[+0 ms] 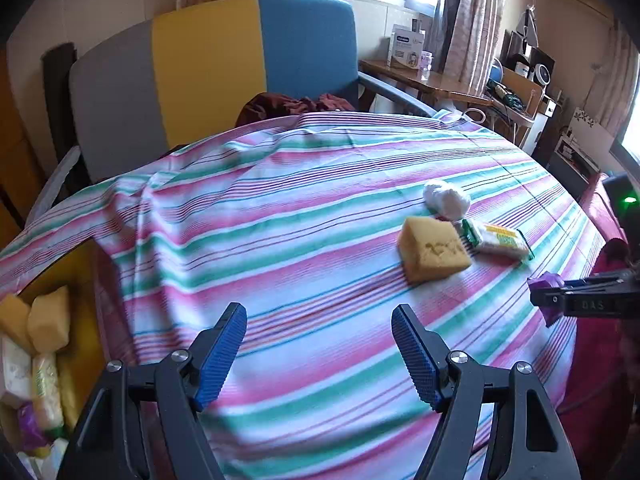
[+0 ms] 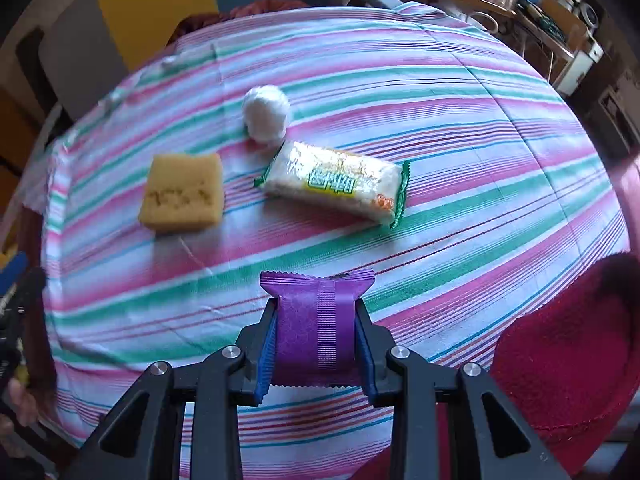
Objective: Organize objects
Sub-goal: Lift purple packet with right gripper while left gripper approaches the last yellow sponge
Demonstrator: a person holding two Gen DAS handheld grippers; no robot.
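On the striped tablecloth (image 1: 280,216) lie a yellow sponge (image 1: 434,254), a white ball of wadding (image 1: 446,198) and a green-edged snack packet (image 1: 500,240). The same three show in the right wrist view: sponge (image 2: 182,198), white ball (image 2: 266,114), snack packet (image 2: 336,182). My right gripper (image 2: 316,328) is shut on a purple packet (image 2: 316,320) and holds it above the cloth; it also shows in the left wrist view (image 1: 548,300). My left gripper (image 1: 320,344) is open and empty above the cloth, left of the sponge.
A yellow box (image 1: 80,280) at the table's left edge holds sponges, packets and a purple packet. A grey, yellow and blue chair back (image 1: 208,72) stands behind the table. A red cloth (image 2: 568,352) lies at the right. Cluttered shelves (image 1: 520,92) stand at the back right.
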